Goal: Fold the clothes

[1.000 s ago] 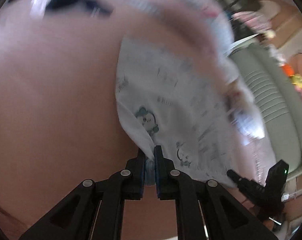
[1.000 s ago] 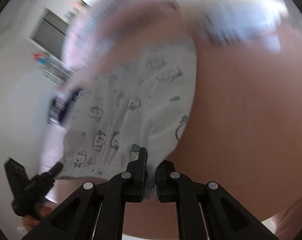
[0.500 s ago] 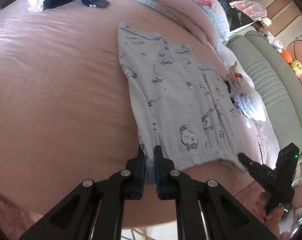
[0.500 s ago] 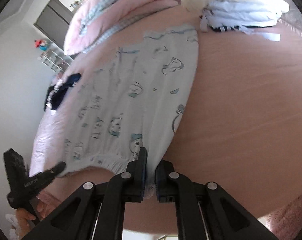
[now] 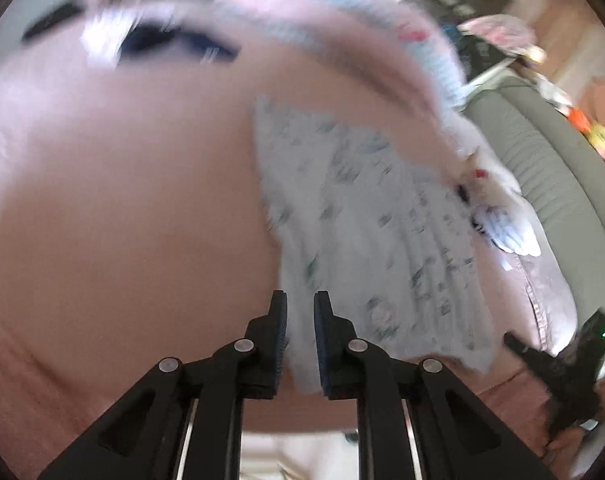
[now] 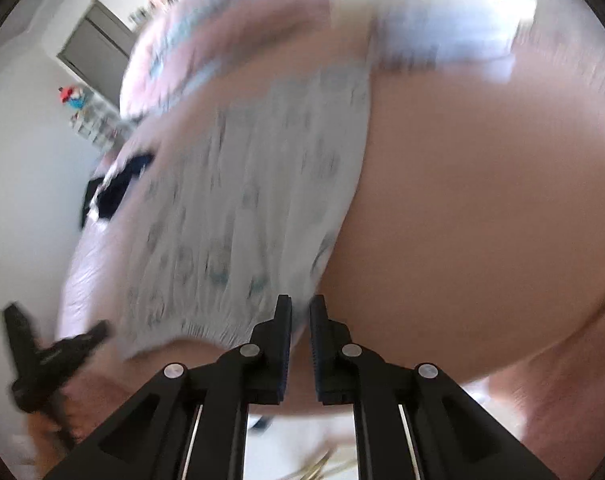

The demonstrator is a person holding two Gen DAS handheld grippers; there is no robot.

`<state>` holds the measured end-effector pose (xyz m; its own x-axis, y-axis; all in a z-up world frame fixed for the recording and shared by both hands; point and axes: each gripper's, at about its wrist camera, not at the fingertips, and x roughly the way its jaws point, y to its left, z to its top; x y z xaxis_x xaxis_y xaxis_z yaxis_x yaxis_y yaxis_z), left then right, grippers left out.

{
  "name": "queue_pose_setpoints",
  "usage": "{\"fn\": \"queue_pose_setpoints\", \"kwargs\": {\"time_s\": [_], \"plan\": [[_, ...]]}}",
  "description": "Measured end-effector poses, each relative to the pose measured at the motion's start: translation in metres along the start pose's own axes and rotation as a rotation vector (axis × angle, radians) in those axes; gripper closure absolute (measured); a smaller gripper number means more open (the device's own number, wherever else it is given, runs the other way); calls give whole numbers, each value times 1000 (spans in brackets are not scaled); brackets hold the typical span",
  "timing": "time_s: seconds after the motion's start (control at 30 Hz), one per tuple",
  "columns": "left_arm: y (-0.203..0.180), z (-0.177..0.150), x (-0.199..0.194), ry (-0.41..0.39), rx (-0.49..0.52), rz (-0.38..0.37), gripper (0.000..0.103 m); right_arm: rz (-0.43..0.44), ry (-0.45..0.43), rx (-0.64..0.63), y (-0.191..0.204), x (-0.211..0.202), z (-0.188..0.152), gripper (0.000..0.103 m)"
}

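Note:
Pale blue printed pants (image 5: 362,220) lie spread on the pink bed sheet (image 5: 122,200), blurred by motion. My left gripper (image 5: 300,300) has the left waistband corner between its pads; its jaws are opening and the cloth still fills the gap. In the right wrist view the same pants (image 6: 242,200) stretch away from my right gripper (image 6: 300,304), which is shut on the right waistband corner. Each gripper shows in the other's view: the right gripper (image 5: 542,360) at the lower right, the left gripper (image 6: 62,352) at the lower left.
A pink and blue quilt (image 5: 362,32) is heaped beyond the pants. A dark garment (image 5: 174,40) lies at the far left of the bed. White folded clothes (image 6: 442,40) sit at the far right. A grey padded headboard (image 5: 542,160) borders the bed.
Both grippers have risen and drawn the waistband toward the near edge. The left jaws stand slightly wider than before. The views are blurred again after a sharp moment.

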<state>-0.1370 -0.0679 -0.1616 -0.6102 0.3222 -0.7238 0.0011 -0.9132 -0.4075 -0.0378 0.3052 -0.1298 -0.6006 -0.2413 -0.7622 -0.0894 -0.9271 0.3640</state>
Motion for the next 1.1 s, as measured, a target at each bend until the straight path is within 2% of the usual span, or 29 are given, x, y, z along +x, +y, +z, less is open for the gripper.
{"fn": "queue_pose_setpoints", "kwargs": {"time_s": [0.07, 0.13, 0.23, 0.27, 0.33, 0.4, 0.47, 0.6, 0.67, 0.73, 0.77, 0.8, 0.87, 0.9, 1.0, 1.1], "plan": [[-17, 2, 17, 48, 85, -41, 91, -38, -77, -63, 11, -9, 5, 94], [-31, -1, 36, 97, 149, -43, 91, 9, -37, -122, 25, 2, 5, 94], [-33, -12, 60, 188, 173, 43, 91, 69, 77, -172, 38, 30, -1, 94], [-29, -18, 67, 230, 170, 75, 91, 46, 141, -164, 34, 44, -7, 94], [-15, -22, 66, 229, 104, 40, 91, 36, 205, -115, 18, 60, -17, 96], [-6, -19, 60, 243, 44, 14, 91, 86, 205, -47, 3, 56, -17, 96], [0, -14, 54, 259, 12, -5, 91, 95, 208, -22, -2, 50, -13, 96], [11, 19, 47, 237, 2, -43, 91, 94, 206, -57, 7, 45, 4, 95], [22, 47, 52, 204, 5, -17, 89, 108, 187, -132, 24, 44, 29, 94], [40, 81, 57, 144, 14, 47, 86, 119, 158, -220, 43, 44, 58, 92], [46, 92, 62, 123, 15, 62, 84, 115, 137, -269, 52, 44, 75, 89], [54, 105, 70, 109, 8, 76, 84, 108, 117, -311, 61, 45, 90, 79], [69, 130, 85, 88, -7, 96, 84, 88, 73, -394, 82, 59, 119, 70], [75, 140, 93, 77, -8, 93, 84, 80, 68, -424, 91, 71, 133, 70], [89, 164, 118, 81, 9, 100, 84, 75, 97, -460, 111, 116, 171, 70], [95, 180, 151, 125, 15, 88, 84, 74, 155, -442, 119, 164, 201, 70]]}}
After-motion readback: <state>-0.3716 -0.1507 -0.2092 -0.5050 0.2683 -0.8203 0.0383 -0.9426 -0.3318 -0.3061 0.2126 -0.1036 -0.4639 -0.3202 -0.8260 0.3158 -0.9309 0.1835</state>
